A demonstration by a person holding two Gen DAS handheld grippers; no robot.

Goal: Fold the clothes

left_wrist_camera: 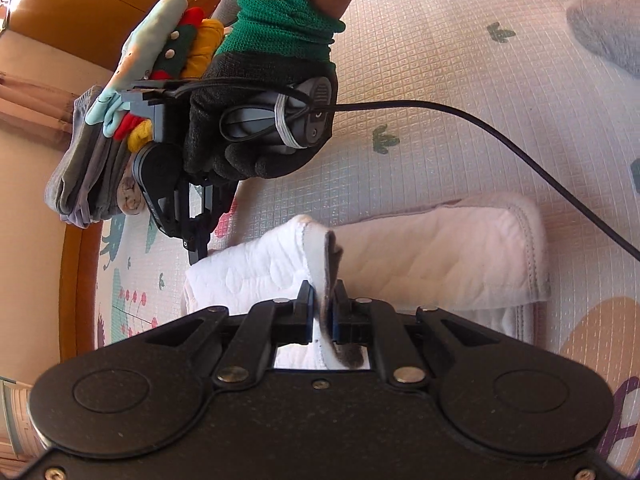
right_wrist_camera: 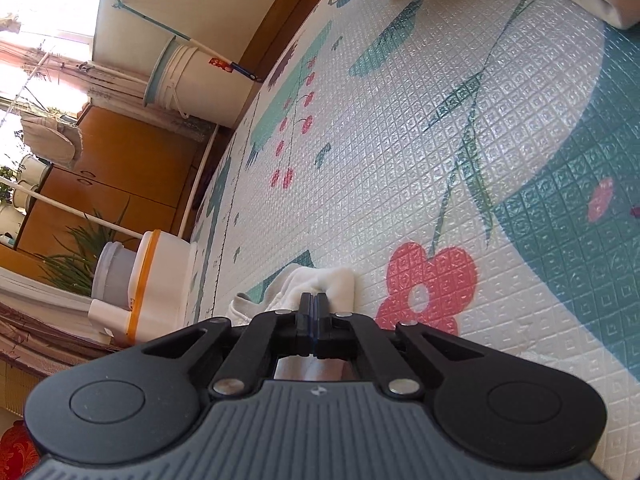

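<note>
The left gripper (left_wrist_camera: pixel 323 294) pinches the edge of a white quilted cloth garment (left_wrist_camera: pixel 432 256) on the patterned foam mat (left_wrist_camera: pixel 440 80). A green-and-black gloved hand (left_wrist_camera: pixel 264 92) tilts the right gripper (right_wrist_camera: pixel 315 300) down, its jaws pressed shut on the garment's other end.

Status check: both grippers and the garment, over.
Left gripper shut on white garment edge. Right gripper shut on same garment. Play mat ahead bare.

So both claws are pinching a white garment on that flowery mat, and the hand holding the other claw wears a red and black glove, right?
Nearly. The glove is green and black, not red and black; the left wrist view shows it. The rest holds: the left claw and the right claw are both closed on the white garment, which lies on the flowery mat.
</note>
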